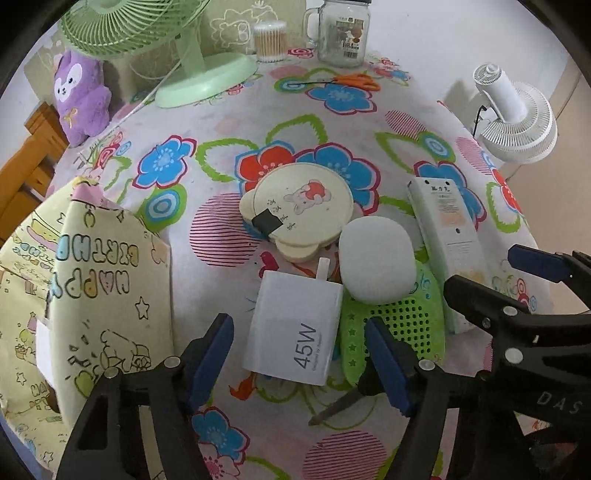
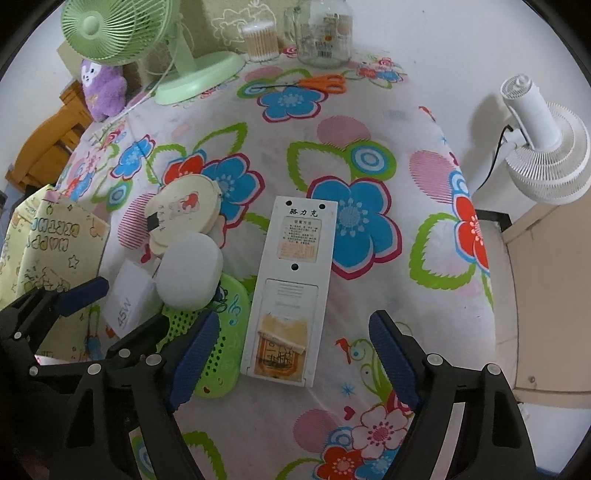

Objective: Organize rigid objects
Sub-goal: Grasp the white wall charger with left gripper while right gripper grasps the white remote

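A white 45W charger block point(image 1: 295, 332) lies on the flowered tablecloth between the blue pads of my left gripper point(image 1: 299, 365), which stands open with gaps on both sides. Touching the charger are a white rounded puck point(image 1: 376, 258), a cream bear-shaped case point(image 1: 295, 214) and a green perforated plastic piece point(image 1: 399, 332). A long white remote-like box point(image 2: 291, 288) lies lengthwise between the fingers of my right gripper point(image 2: 293, 362), open and clear of it. The left gripper point(image 2: 114, 314) shows at the left edge of the right wrist view.
A yellow "Happy Birthday" bag point(image 1: 92, 277) stands at the left. At the back are a green desk fan point(image 1: 184, 48), a purple plush point(image 1: 79, 96), a cotton swab jar point(image 1: 269, 40), a glass mug point(image 1: 340, 33) and orange scissors point(image 1: 354, 81). A white fan point(image 2: 543, 147) stands past the table's right edge.
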Available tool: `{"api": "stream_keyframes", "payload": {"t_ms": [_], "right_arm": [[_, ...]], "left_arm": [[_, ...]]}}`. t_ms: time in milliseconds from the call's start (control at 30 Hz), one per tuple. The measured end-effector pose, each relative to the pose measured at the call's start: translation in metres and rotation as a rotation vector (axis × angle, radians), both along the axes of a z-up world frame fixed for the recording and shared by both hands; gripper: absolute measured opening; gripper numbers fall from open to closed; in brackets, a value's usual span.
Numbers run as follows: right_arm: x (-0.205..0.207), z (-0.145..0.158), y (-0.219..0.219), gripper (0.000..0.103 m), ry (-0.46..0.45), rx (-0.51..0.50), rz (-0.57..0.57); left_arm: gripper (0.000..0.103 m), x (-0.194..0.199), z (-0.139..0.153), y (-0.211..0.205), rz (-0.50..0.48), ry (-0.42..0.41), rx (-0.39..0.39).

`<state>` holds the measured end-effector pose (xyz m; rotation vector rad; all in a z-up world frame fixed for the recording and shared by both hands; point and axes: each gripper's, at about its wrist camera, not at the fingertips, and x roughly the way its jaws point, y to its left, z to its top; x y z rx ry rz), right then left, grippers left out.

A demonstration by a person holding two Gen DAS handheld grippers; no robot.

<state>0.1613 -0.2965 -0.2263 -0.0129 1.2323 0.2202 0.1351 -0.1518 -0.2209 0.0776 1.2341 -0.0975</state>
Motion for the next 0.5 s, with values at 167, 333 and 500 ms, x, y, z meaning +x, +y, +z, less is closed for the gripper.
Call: {"api": "stream_keyframes", "payload": {"t_ms": [167,333,500], "right_arm": [[0.005,-0.007,0.003,0.084,0.017,-0.007,-0.008],[0.012,-0.014,0.001,0.073,0.039,0.001,-0.055],[0.019,-0.018,0.0,0.058,0.058,0.022,-0.093]], "left_arm": [[0.071,0.003,-0.005,0.004,-0.001,0.013,-0.014],[0.054,0.006,-0.003,0.007,0.019,0.017,-0.029],[0.052,0.008,-0.003,0.01,0.027,0.035,-0.053]]}}
